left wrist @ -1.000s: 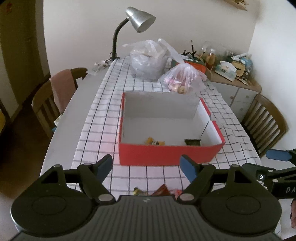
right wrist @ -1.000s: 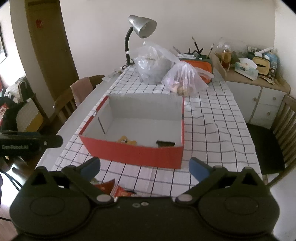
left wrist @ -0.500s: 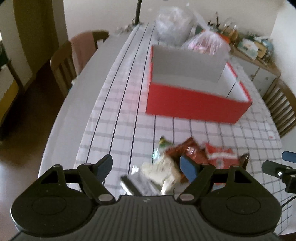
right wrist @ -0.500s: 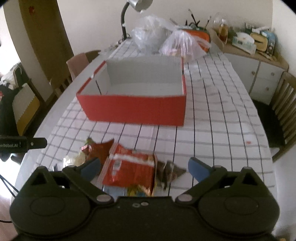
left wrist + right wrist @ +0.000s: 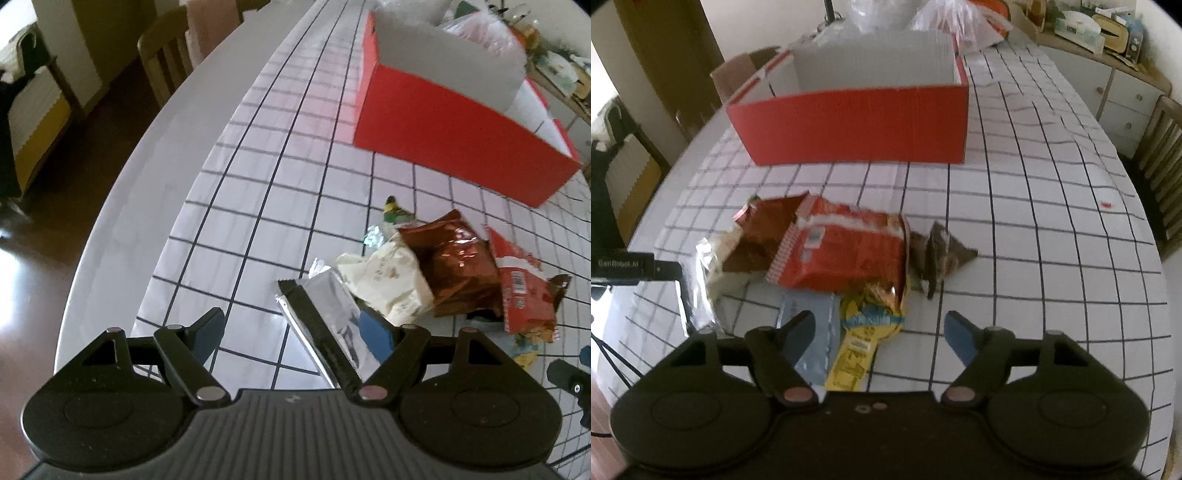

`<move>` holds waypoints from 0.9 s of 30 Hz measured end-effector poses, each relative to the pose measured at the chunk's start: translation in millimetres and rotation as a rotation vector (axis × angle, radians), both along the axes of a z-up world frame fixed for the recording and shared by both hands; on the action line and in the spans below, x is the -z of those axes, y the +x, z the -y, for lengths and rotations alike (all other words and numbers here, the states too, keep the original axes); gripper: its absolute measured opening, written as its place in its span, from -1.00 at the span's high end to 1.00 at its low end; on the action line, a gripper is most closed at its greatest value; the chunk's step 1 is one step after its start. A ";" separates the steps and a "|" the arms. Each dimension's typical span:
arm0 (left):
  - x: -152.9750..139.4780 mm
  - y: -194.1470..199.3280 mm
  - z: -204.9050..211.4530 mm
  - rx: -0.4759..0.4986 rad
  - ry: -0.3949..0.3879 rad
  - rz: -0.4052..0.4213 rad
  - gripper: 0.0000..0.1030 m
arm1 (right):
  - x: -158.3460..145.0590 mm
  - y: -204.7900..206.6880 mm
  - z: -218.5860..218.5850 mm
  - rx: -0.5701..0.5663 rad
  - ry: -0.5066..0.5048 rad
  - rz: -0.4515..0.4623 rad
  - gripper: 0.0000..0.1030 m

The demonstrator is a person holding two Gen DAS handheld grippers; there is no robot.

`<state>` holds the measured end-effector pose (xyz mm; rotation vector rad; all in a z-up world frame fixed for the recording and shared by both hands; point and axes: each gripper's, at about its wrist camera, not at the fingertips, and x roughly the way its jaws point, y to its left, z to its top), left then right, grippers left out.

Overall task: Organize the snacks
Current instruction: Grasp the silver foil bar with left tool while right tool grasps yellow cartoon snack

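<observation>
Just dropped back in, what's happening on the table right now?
A person holds two grippers over a heap of snack packets on the checked cloth, in front of the red box. The left gripper is open, with a silver packet between its fingers. The right gripper is closing its fingers over a yellow packet but isn't pressing on it yet. Nothing is held. The red packet and the others lie loose outside the box.

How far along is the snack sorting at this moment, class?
Barely started. Done: nothing visible; the red box hides its floor from both views. In hand: nothing yet; the left gripper is open over the silver packet, and the right gripper is closing around the yellow packet. Left: the whole pile, including the red bag.
</observation>
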<state>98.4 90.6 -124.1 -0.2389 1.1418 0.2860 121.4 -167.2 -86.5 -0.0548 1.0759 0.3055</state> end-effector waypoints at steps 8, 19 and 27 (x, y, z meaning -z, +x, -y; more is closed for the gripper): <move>10.6 8.1 3.8 -0.009 -0.017 -0.015 -0.55 | 18.9 4.1 -2.8 0.013 -0.044 -0.044 -0.35; 23.4 17.4 13.1 0.003 0.005 -0.038 -0.55 | 36.2 7.7 -12.8 0.001 -0.089 -0.062 -0.27; 31.3 21.3 12.9 0.021 0.011 -0.065 -0.55 | 41.8 12.2 -20.3 -0.032 -0.114 -0.050 -0.22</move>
